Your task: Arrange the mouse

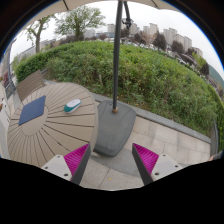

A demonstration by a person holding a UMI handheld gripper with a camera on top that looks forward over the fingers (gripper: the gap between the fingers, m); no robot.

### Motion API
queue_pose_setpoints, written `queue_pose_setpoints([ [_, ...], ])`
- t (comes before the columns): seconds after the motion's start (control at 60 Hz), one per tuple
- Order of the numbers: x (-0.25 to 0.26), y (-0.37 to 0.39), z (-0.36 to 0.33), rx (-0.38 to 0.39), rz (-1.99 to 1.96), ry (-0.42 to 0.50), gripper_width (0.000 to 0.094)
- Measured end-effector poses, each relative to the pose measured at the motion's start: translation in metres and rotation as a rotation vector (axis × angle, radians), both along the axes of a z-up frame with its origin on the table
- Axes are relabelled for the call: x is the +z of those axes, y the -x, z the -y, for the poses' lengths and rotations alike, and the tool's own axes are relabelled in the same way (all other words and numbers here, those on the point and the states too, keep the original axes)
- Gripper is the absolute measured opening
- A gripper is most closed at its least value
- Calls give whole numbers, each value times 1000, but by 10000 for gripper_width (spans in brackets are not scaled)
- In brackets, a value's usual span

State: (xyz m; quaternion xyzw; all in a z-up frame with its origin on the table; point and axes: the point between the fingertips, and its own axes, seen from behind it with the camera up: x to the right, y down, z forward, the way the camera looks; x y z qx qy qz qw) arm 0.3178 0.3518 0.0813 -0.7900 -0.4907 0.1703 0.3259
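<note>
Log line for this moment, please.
gripper: open, empty | mouse: on round table, beside blue pad, beyond left finger | parasol base: ahead of fingers | phase: approach, no contact

One mouse [72,104], one mouse pad [33,109], one round table [60,135] — one parasol pole [117,60], one base [113,130]

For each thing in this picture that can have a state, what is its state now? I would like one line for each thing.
gripper: fingers open, holding nothing, above the paving.
mouse: lying on the round wooden table, not touched, far beyond the fingers.
mouse pad: lying flat on the table, beside the mouse, nothing on it.
umbrella pole: upright in its base, next to the table.
</note>
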Motion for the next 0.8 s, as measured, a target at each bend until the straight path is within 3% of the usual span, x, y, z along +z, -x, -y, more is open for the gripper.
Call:
queue_pose_setpoints([
  [0.217, 0, 23, 21, 32, -5, -13, 861],
  [0.567, -22, 91, 106, 171, -46, -19, 853],
  [0.8, -42, 157, 118, 185, -141, -69, 855],
])
